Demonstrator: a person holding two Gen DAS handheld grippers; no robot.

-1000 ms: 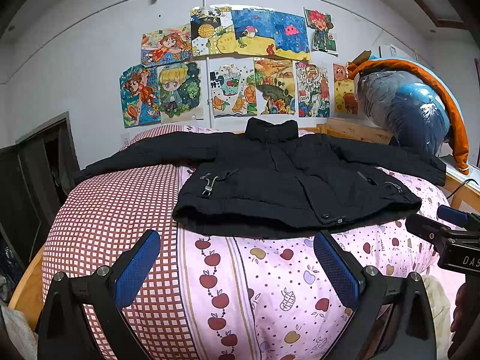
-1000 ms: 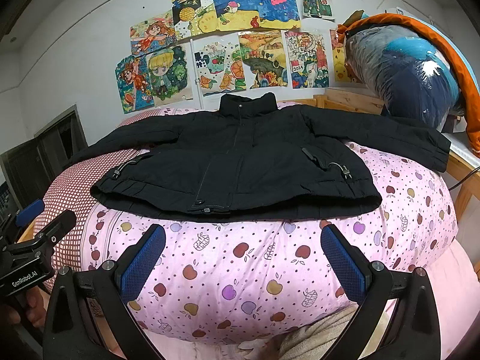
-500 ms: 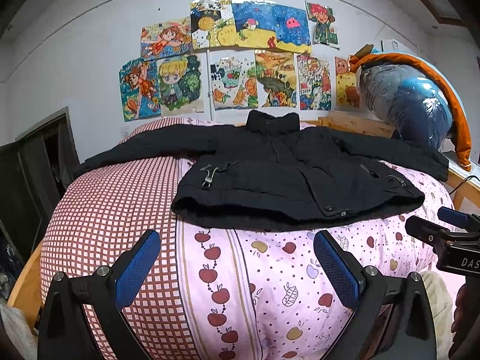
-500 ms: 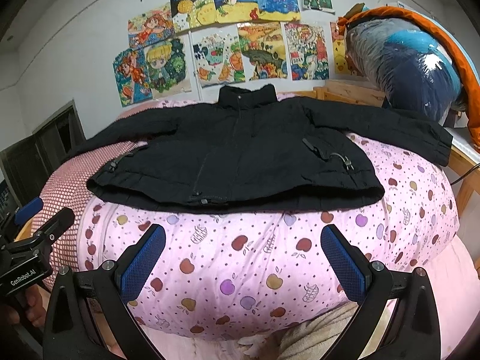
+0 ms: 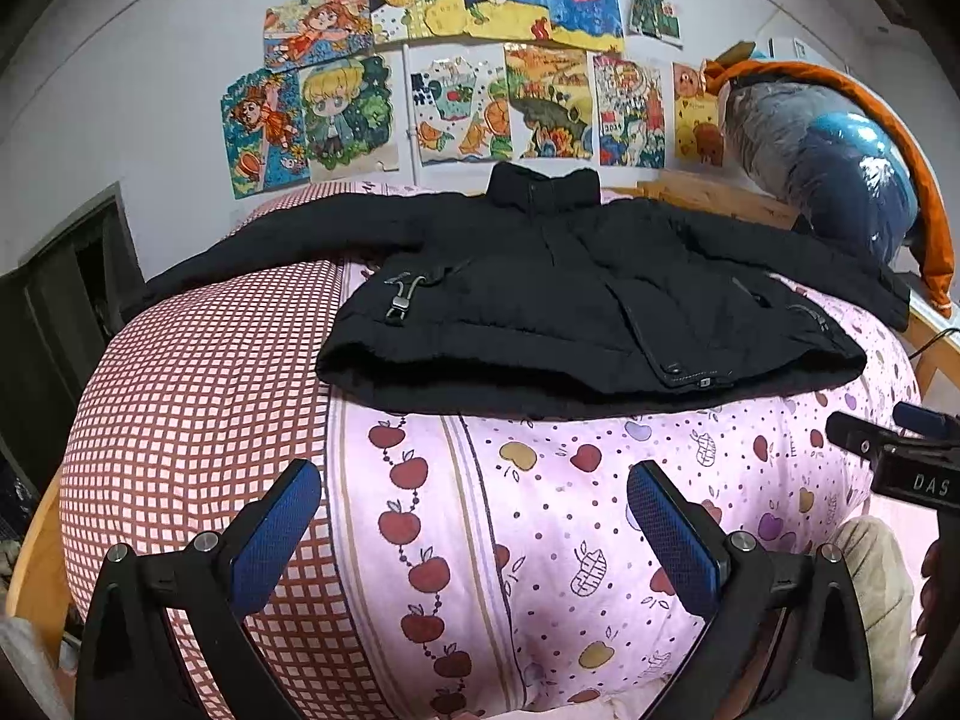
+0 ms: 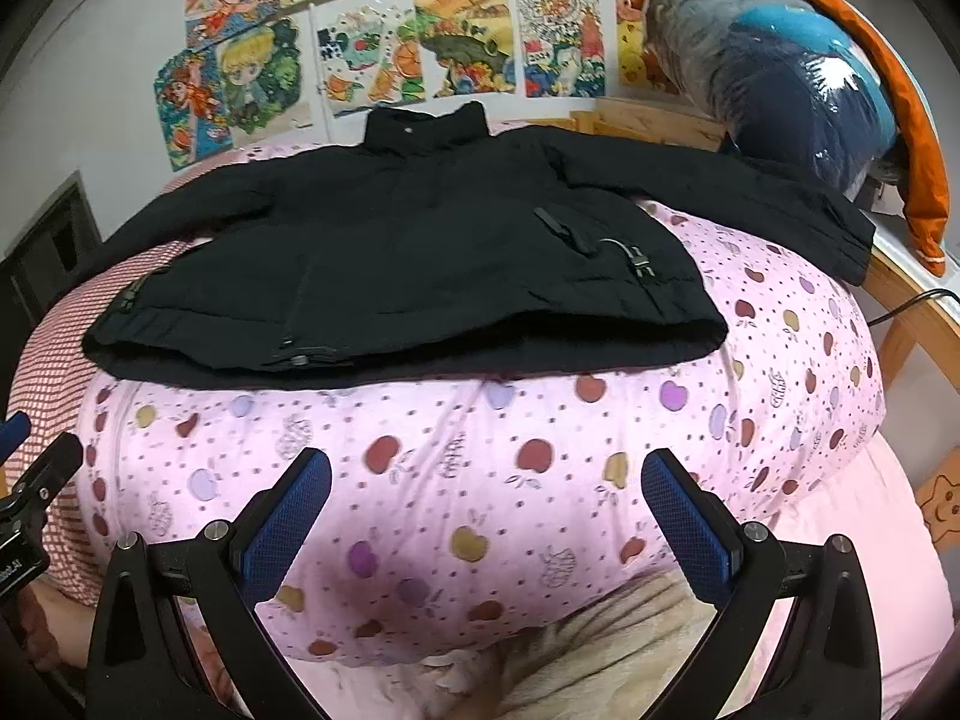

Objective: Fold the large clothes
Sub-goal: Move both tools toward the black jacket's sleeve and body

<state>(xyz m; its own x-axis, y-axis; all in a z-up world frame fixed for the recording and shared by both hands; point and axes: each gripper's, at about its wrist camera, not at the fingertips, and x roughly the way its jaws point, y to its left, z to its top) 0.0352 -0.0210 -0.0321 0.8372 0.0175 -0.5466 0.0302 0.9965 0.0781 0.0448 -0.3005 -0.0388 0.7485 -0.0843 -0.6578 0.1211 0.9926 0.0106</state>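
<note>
Nearest the cameras, the left gripper (image 5: 474, 528) and the right gripper (image 6: 486, 516) are being held side by side with jaws spread wide and nothing between them, both levelled low over the apple-print quilt (image 6: 480, 450). Beyond them, the black jacket (image 5: 576, 306) is being shown spread flat, front up, its hem toward the grippers, collar toward the wall, sleeves stretched out sideways. Neither gripper is judged nearer.
</note>
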